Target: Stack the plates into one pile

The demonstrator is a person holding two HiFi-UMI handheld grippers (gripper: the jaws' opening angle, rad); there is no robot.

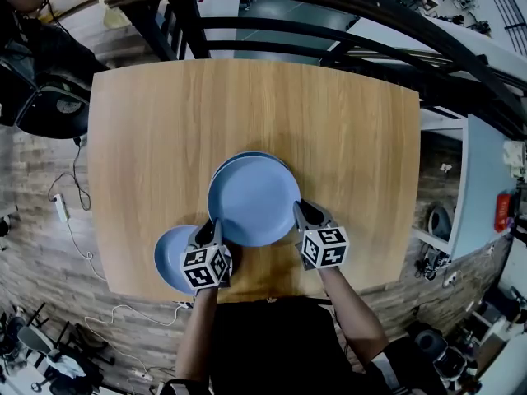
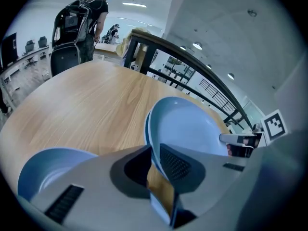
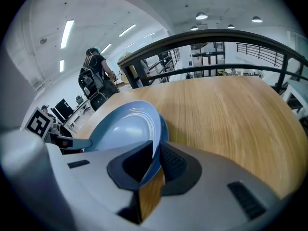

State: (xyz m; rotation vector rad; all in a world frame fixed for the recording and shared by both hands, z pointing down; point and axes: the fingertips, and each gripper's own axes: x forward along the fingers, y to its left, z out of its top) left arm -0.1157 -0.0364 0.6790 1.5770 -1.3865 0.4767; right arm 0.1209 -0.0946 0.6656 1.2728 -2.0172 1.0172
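Three blue plates lie on the wooden table [image 1: 338,113]. Its far half and right side are bare, giving wide room up to the dark railing [image 1: 329,6] past the far edge. The large plate [image 1: 254,200] sits just nearer than centre, above a second plate [image 1: 257,154] of which only a darker crescent of rim shows along the far side. Whether the upper one rests on it or hangs just clear cannot be told. The small plate [image 1: 169,257] lies at the near left, close to the table's near edge, with its right part covered by the left gripper [image 1: 214,230].

Both forearms reach in from the near edge. The grippers face each other across the large plate, marker cubes toward the person. In the left gripper view the jaws are pinched on that plate's left rim. The right gripper [image 1: 301,214] clamps the right rim in the same way, shown in its own view.
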